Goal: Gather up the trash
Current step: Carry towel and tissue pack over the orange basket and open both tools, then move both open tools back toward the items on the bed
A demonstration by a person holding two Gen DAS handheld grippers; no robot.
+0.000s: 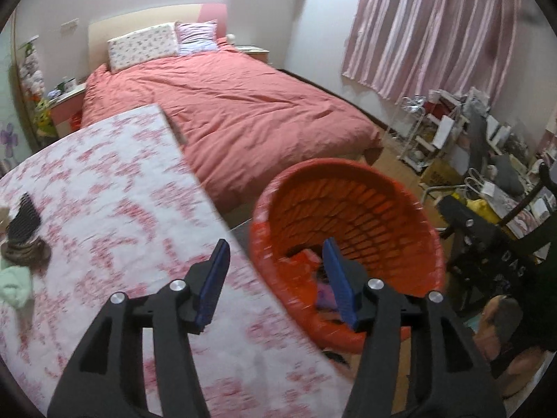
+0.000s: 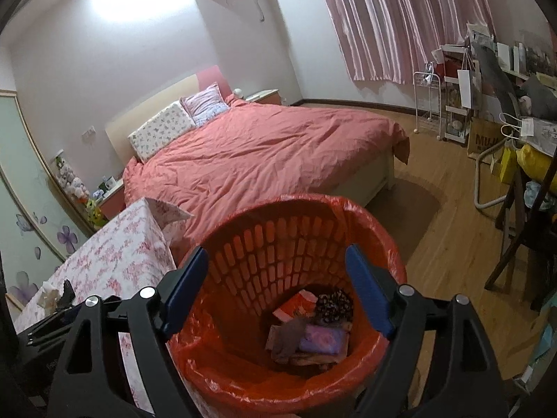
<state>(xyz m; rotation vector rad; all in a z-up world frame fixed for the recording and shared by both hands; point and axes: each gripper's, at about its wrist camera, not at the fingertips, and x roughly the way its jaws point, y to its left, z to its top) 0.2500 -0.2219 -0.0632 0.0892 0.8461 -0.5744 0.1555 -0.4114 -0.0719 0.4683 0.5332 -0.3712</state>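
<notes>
Two tools, both spread wide and gripping nothing. Left tool (image 1: 275, 261): blue pads far apart, empty, poised above the near edge of the bench (image 1: 115, 230) and the rim of the orange basket (image 1: 351, 177); left pad over the floral cloth, right pad over the basket's mouth, touching neither as far as can be told. Farther left on the bench, blurred: a dark comb-like thing (image 1: 24, 217), a brownish lump (image 1: 26, 252) and a pale green wad (image 1: 14, 285) near the edge, not identifiable more closely.

Right tool (image 2: 275, 268): likewise fully open, empty, hanging directly over the orange basket (image 2: 365, 223), one pad over each side of the rim. Basket standing on the wooden floor (image 2: 449, 244), just beside the bench (image 2: 115, 254) corner and near the foot of the bed (image 2: 264, 153), lined with an orange plastic bag (image 2: 216, 365) folded over the rim. Inside, at the bottom, the collected trash: an orange-and-white wrapper (image 2: 296, 308), a dark patterned crumple (image 2: 334, 306), a purple packet (image 2: 322, 341) and a greyish-brown scrap (image 2: 290, 339), heaped together and touching. At the far left bench edge, a whitish crumpled bit (image 2: 47, 296) beside something dark, too small to name.
</notes>
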